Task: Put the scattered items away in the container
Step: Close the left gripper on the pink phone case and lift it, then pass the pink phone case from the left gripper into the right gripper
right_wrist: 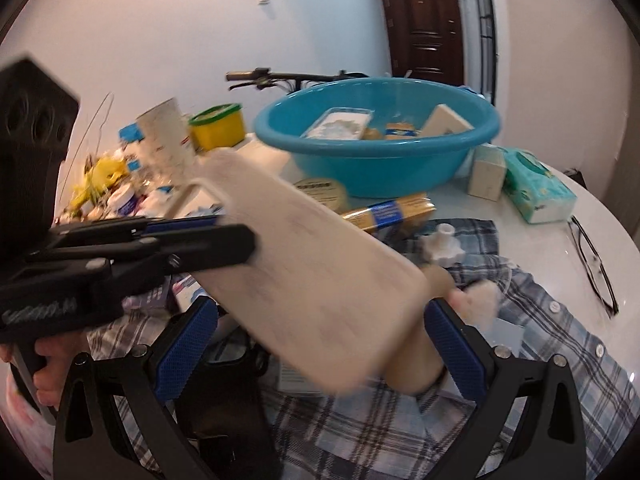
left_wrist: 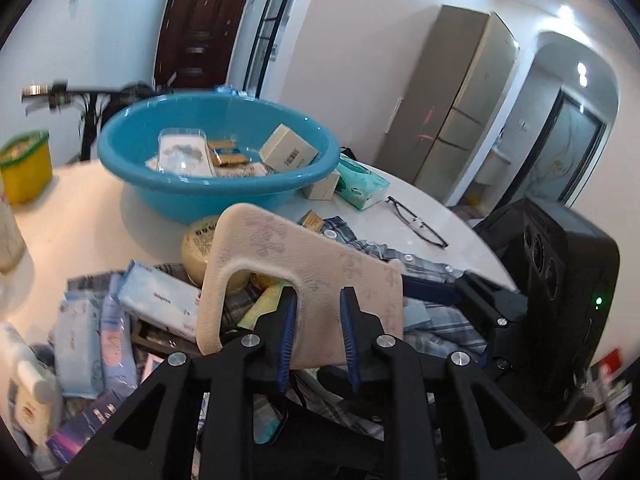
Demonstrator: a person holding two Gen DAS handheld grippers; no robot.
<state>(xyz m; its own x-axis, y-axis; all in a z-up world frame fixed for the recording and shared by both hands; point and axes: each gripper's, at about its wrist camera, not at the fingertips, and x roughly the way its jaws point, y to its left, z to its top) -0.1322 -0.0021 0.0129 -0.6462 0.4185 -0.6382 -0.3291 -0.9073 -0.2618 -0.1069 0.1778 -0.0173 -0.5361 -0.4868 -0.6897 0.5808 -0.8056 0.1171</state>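
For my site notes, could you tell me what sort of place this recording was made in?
Most likely a lived-in flat or home: a dark wooden entry door, a tall fridge by an arched doorway, and a white table crowded with a plaid shirt, tissues and toiletries.

Left wrist view looking down along its fingers, close over clutter before the basin (left_wrist: 216, 184), right wrist view lower, nearer the shirt (right_wrist: 540, 320), facing the basin (right_wrist: 376, 160), both sharing basin, glasses (left_wrist: 416, 222), door (left_wrist: 204, 24)
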